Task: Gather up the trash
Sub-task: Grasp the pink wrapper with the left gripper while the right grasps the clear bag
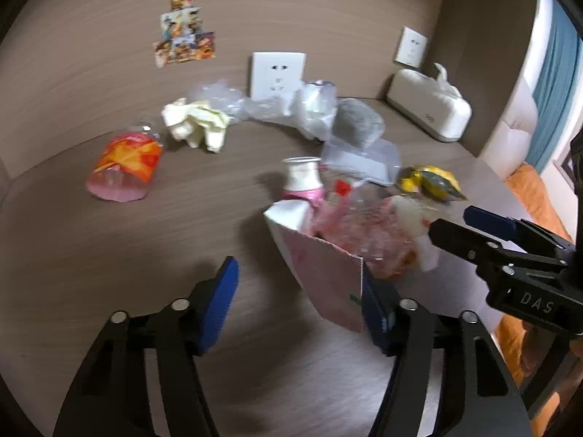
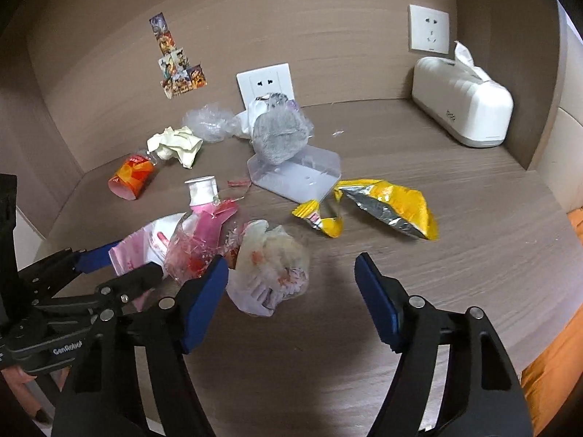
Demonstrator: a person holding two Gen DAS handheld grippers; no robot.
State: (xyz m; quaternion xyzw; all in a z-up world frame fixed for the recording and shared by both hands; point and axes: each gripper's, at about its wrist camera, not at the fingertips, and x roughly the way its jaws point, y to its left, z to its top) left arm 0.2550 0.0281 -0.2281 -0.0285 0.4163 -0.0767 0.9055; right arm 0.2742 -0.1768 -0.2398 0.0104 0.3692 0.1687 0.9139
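Observation:
Trash lies across a brown wooden table (image 1: 109, 247). My left gripper (image 1: 298, 302) is open; a pink and white paper bag (image 1: 324, 273) stuffed with crumpled plastic sits just in front of its right finger. The bag also shows in the right wrist view (image 2: 160, 240). My right gripper (image 2: 291, 291) is open, with a crumpled stained plastic bag (image 2: 269, 269) between and just ahead of its fingers. A small pink bottle (image 2: 202, 193), a torn yellow chip bag (image 2: 386, 207), an orange cup (image 2: 133, 176), crumpled yellowish paper (image 2: 176, 144) and clear wrappers (image 2: 295, 174) lie further back.
A white tissue box (image 2: 462, 109) stands at the back right corner. Wall sockets (image 2: 264, 83) and stickers (image 2: 175, 62) are on the back wall. The table's right edge drops to an orange surface (image 2: 554, 375). A grey cloth in plastic (image 2: 278, 138) lies near the socket.

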